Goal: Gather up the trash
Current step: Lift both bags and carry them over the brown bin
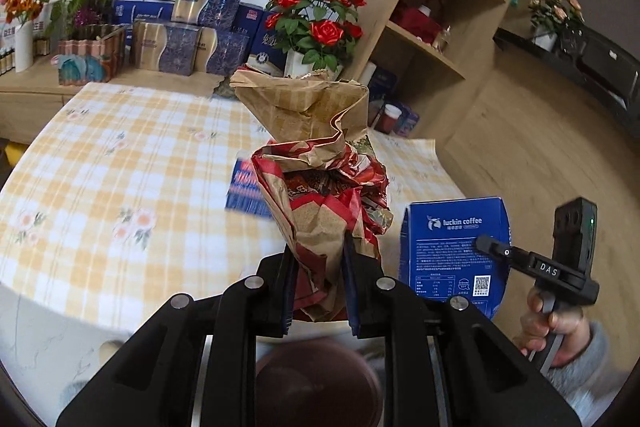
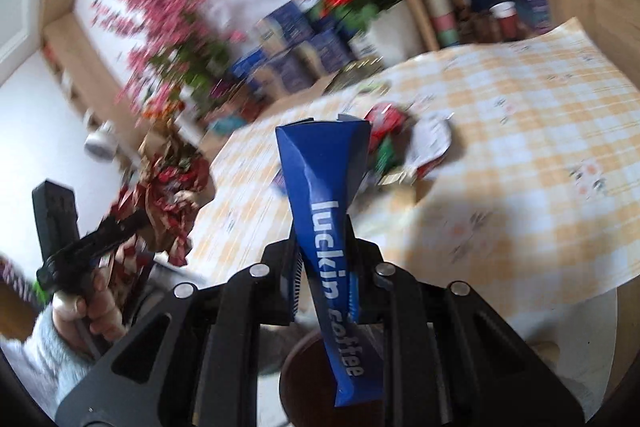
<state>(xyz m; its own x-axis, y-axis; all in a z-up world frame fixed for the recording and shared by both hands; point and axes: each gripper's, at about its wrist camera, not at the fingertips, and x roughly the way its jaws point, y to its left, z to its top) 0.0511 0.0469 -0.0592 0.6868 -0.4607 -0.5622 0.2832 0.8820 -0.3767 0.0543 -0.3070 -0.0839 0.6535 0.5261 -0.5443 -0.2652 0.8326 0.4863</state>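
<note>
Our left tongs (image 1: 318, 287) are clamped on a crumpled brown-and-red paper bag (image 1: 320, 163), which stands up from between the fingers toward twelve o'clock in the left wrist view, lifted above the table (image 1: 100, 163). Our right tongs (image 2: 326, 275) are clamped on a blue luckin coffee box (image 2: 324, 195), squeezed flat at the grip so that it flares wider toward its far end; its lower end hangs past the fingers toward six o'clock in the right wrist view.

From the left wrist view, the blue box shows at about four o'clock, with the right tongs gripping it from the right and the right hand (image 1: 556, 323) on the handle below. From the right wrist view, the paper bag shows at about nine o'clock, with the left hand (image 2: 90, 303) under it.

Beneath both tongs, at six o'clock in each view, we see the rim of a dark brown round bin (image 1: 316, 383).

The table carries a yellow checked cloth with small flowers. More trash lies on it: a blue and red flat packet (image 1: 248, 193) partly hidden behind the paper bag, and in the blurred right wrist view a red and green crumpled wrapper (image 2: 386, 131) beside a white torn wrapper (image 2: 430, 143). A pot of red roses (image 1: 320, 23) stands at twelve o'clock, at the table's far edge.
</note>
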